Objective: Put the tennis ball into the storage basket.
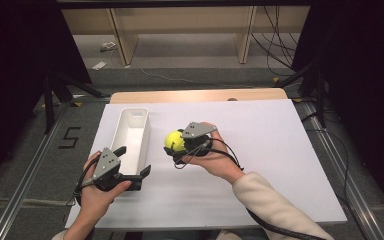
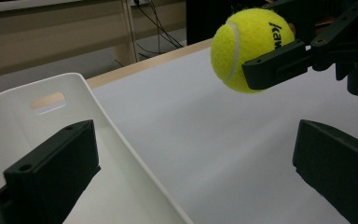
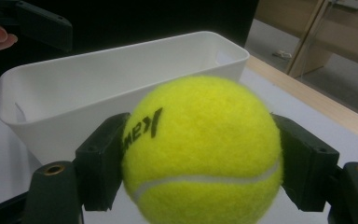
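Meanwhile, right hand-held gripper [image 1: 176, 143] clamps fuzzy yellow tennis ball [image 1: 174, 140] above white-covered desk [image 1: 260, 150], just beside long white plastic bin [image 1: 139, 116]; left hand-held gripper [image 1: 132, 162] jaws apart, straddling bin's near wall.

Around my work: sheet, tabletop, floor clutter.

Under me lies a white sheet [image 1: 260, 150], covering a wooden tabletop [image 1: 200, 95] whose bare edge shows along the far side. Beyond it I see a pale wooden shelf unit [image 1: 180, 30] standing on the grey floor, with black cables [image 1: 275, 40] trailing at its right and a small white scrap [image 1: 99, 65] at its left. A black "5" [image 1: 69, 137] is marked on the floor to my left, near a metal rail [image 1: 25, 185] and black stand legs [image 1: 55, 95].
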The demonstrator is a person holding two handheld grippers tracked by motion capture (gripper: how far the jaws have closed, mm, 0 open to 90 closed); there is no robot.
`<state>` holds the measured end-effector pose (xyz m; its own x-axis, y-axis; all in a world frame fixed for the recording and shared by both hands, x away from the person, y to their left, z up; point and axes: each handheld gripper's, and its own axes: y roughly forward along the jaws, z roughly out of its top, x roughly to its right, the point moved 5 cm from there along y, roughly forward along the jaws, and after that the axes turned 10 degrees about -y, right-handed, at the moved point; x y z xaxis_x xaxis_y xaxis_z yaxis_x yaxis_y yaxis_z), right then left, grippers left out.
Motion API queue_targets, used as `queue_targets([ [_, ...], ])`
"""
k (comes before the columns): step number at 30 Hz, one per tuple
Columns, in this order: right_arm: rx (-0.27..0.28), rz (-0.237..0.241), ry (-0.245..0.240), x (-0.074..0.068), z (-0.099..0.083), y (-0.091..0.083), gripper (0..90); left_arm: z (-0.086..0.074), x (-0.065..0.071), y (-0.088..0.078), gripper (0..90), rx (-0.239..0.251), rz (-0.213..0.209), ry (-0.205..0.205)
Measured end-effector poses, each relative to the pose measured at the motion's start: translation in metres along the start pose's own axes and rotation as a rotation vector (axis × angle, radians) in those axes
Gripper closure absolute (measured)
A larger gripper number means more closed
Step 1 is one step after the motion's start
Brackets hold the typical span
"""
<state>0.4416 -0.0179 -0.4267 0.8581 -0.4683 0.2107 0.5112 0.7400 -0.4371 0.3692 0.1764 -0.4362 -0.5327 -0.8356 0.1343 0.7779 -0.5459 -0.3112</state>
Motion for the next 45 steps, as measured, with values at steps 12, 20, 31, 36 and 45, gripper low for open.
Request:
queue_targets([
  [12, 0.003, 0.001, 0.002, 0.000, 0.003, 0.003, 26.6, 0.000, 0.000, 0.000, 0.0, 0.001, -0.001, 0.000],
  [20, 0.006, 0.004, -0.001, 0.000, 0.006, 0.005, 26.6, 0.000, 0.000, 0.000, 0.0, 0.001, 0.000, 0.000],
  [31, 0.010, 0.004, -0.003, -0.001, 0.011, 0.008, 26.6, 0.001, 0.000, 0.000, 0.0, 0.003, -0.001, -0.003],
  [36, 0.009, 0.007, -0.008, -0.001, 0.012, 0.009, 26.6, 0.001, 0.000, 0.000, 0.0, 0.005, -0.002, -0.005],
  [45, 0.013, 0.006, -0.009, 0.000, 0.015, 0.011, 26.6, 0.001, 0.000, 0.000, 0.0, 0.005, -0.001, -0.003],
])
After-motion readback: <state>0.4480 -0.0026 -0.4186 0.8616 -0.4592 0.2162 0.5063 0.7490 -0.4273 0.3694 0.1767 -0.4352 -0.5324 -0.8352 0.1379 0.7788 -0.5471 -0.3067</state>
